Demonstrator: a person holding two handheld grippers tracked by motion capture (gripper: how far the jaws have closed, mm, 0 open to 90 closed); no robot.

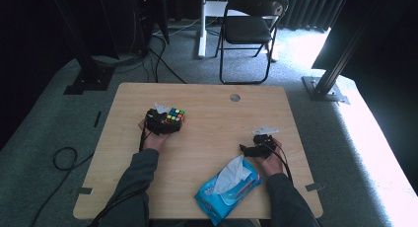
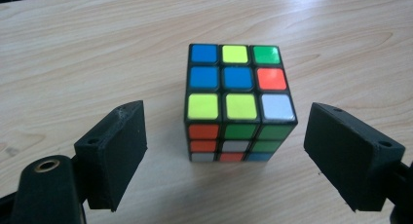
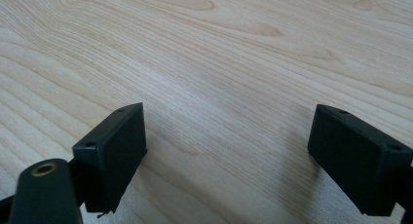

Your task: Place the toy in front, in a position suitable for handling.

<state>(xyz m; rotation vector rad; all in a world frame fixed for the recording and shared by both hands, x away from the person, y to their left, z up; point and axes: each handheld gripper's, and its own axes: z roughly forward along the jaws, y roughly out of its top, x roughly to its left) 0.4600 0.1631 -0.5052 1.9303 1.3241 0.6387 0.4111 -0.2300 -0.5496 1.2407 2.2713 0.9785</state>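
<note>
A scrambled colour cube (image 2: 237, 100) rests on the wooden table (image 2: 97, 53), just ahead of and between the two black jaws of my left gripper (image 2: 224, 160). The jaws stand wide apart and touch nothing. From above, the cube (image 1: 175, 115) sits at the table's left middle with the left gripper (image 1: 166, 122) right against it. My right gripper (image 3: 229, 160) is open over bare wood with nothing between its jaws. In the high view it (image 1: 248, 149) lies at the right side of the table, pointing left.
A blue pack of wet wipes (image 1: 227, 188) with a white wipe sticking out lies near the front edge, beside the right hand. A round cable hole (image 1: 235, 97) marks the far edge. A black folding chair (image 1: 249, 29) stands beyond the table.
</note>
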